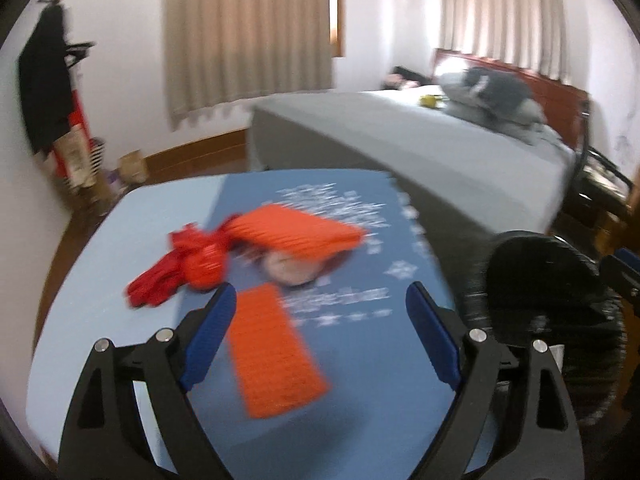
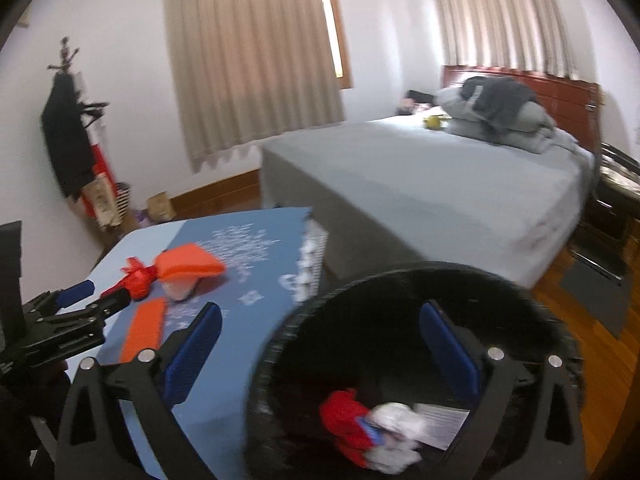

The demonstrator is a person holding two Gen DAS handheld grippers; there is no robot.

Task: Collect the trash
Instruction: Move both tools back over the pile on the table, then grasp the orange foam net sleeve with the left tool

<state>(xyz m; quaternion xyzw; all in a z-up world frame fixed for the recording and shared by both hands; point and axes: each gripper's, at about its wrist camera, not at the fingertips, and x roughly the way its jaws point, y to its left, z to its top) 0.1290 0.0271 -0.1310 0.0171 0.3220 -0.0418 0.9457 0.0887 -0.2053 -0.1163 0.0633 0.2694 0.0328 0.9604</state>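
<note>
On the blue table (image 1: 120,248) lie an orange flat strip (image 1: 276,352), an orange net wrapper (image 1: 300,232) over a pale round thing (image 1: 292,270), and a red crumpled bag (image 1: 188,268). My left gripper (image 1: 320,332) is open and empty, just above the orange strip. It also shows in the right wrist view (image 2: 96,296). My right gripper (image 2: 320,352) is open and empty over the rim of the black bin (image 2: 304,320). The bin holds red trash (image 2: 344,420), white crumpled paper (image 2: 396,432) and a printed card (image 2: 444,420). The bin shows at the right in the left wrist view (image 1: 552,292).
A grey bed (image 2: 420,192) with pillows (image 2: 496,120) stands behind the table. A coat rack (image 2: 68,136) and bags (image 2: 160,208) stand by the left wall. Wooden floor (image 2: 600,320) lies to the right of the bin.
</note>
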